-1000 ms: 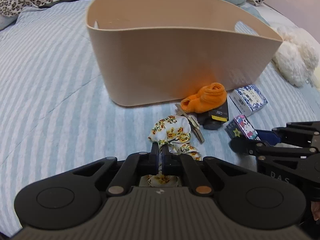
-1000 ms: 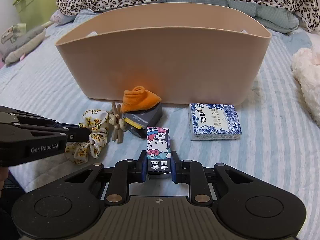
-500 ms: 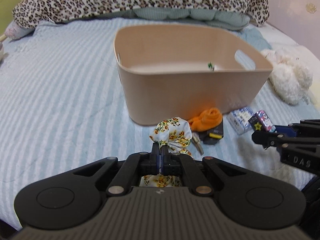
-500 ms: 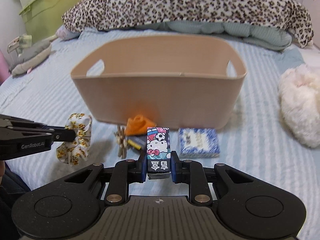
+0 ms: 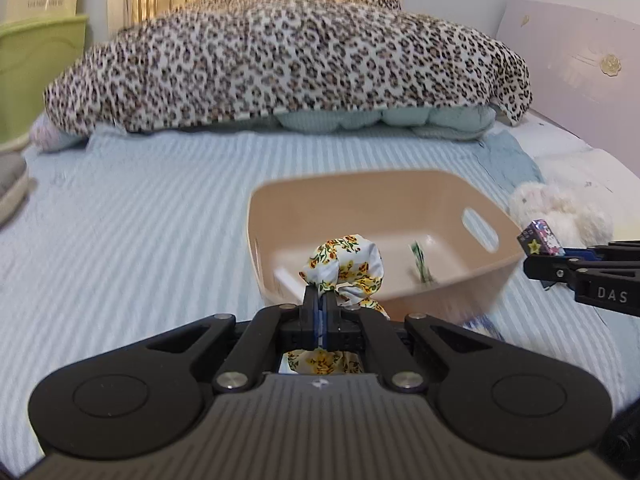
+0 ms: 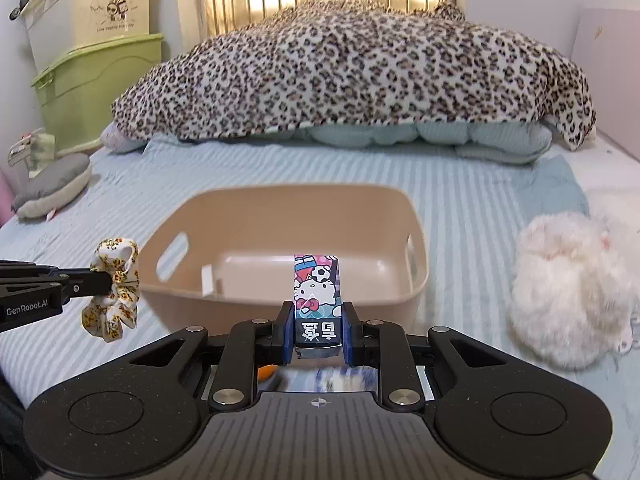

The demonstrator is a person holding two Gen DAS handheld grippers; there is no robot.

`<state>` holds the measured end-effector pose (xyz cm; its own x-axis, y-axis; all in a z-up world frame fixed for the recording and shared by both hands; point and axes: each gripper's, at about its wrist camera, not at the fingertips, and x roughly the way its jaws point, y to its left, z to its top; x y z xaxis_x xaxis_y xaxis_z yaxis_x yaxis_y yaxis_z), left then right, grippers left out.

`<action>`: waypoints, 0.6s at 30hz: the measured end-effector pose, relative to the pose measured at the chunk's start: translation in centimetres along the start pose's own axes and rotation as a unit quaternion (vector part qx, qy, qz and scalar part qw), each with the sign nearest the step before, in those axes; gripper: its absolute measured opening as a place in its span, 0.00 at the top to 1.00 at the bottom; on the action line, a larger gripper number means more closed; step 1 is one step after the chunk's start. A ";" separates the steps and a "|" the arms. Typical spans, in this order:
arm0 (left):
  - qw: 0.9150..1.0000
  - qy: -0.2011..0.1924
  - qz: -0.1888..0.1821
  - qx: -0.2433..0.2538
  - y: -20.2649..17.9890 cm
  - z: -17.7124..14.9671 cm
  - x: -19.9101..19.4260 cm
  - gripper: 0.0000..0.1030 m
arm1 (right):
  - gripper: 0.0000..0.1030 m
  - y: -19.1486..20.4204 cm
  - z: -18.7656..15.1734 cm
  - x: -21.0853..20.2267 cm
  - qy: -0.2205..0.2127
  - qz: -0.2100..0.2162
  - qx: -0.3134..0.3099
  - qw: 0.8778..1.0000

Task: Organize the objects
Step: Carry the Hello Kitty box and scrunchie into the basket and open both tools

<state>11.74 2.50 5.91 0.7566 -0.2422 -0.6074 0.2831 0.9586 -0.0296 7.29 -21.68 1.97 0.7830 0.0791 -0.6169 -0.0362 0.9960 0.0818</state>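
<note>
My left gripper [image 5: 320,300] is shut on a white scrunchie with yellow flowers [image 5: 344,268], held up in the air just before the near rim of the beige plastic bin [image 5: 360,188]. It also shows in the right wrist view [image 6: 114,280]. My right gripper [image 6: 316,312] is shut on a small Hello Kitty box [image 6: 316,284], held above the near side of the bin [image 6: 280,200]. The box shows in the left wrist view [image 5: 540,238] at the bin's right end. A small green item [image 5: 418,260] lies inside the bin.
The bin stands on a bed with a blue striped sheet [image 5: 140,240]. A leopard-print quilt [image 6: 352,72] lies at the back. A white plush toy [image 6: 572,292] lies right of the bin. Storage boxes [image 6: 96,80] stand at the far left. A grey cushion [image 6: 52,188] lies there too.
Both grippers have risen from the bed with their objects, from bed level to above the bin's rim. The orange sock, blue-and-white packet and other items have dropped almost out of view below.
</note>
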 end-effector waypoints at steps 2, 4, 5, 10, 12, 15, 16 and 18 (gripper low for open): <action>1.000 -0.005 -0.002 -0.006 0.0 1.1 0.8 0.98 | 0.79 -0.2 0.9 0.4 -0.009 -0.002 -0.002 1.000; 1.000 -0.006 -0.002 -0.009 0.1 1.9 1.7 0.98 | 0.79 -0.4 1.7 0.9 -0.015 -0.006 -0.005 1.000; 1.000 -0.007 0.000 -0.007 0.0 2.4 2.4 0.98 | 0.79 -0.4 2.1 1.3 -0.016 -0.009 -0.006 1.000; 1.000 -0.001 0.012 0.009 -0.8 3.4 5.9 0.98 | 0.79 -0.9 3.8 4.0 -0.018 -0.019 -0.002 1.000; 1.000 0.008 0.016 0.013 -1.1 3.6 7.6 0.98 | 0.79 -0.9 4.2 5.1 -0.013 -0.024 -0.004 1.000; 0.999 0.028 0.022 0.018 -1.6 3.5 10.1 0.98 | 0.79 -0.8 4.5 6.9 -0.007 -0.034 -0.013 0.999; 0.999 0.037 0.024 0.020 -1.7 3.4 11.0 0.98 | 0.79 -0.8 4.4 7.4 -0.003 -0.036 -0.014 0.999; 0.998 0.057 0.023 0.019 -1.8 3.2 12.6 0.98 | 0.79 -0.9 4.4 8.4 0.005 -0.037 -0.013 0.999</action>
<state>22.64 -2.78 0.80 0.6986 -0.1775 -0.6932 0.2738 0.9613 0.0297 16.63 -22.08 0.09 0.7776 0.0046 -0.6288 0.0057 0.9999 0.0144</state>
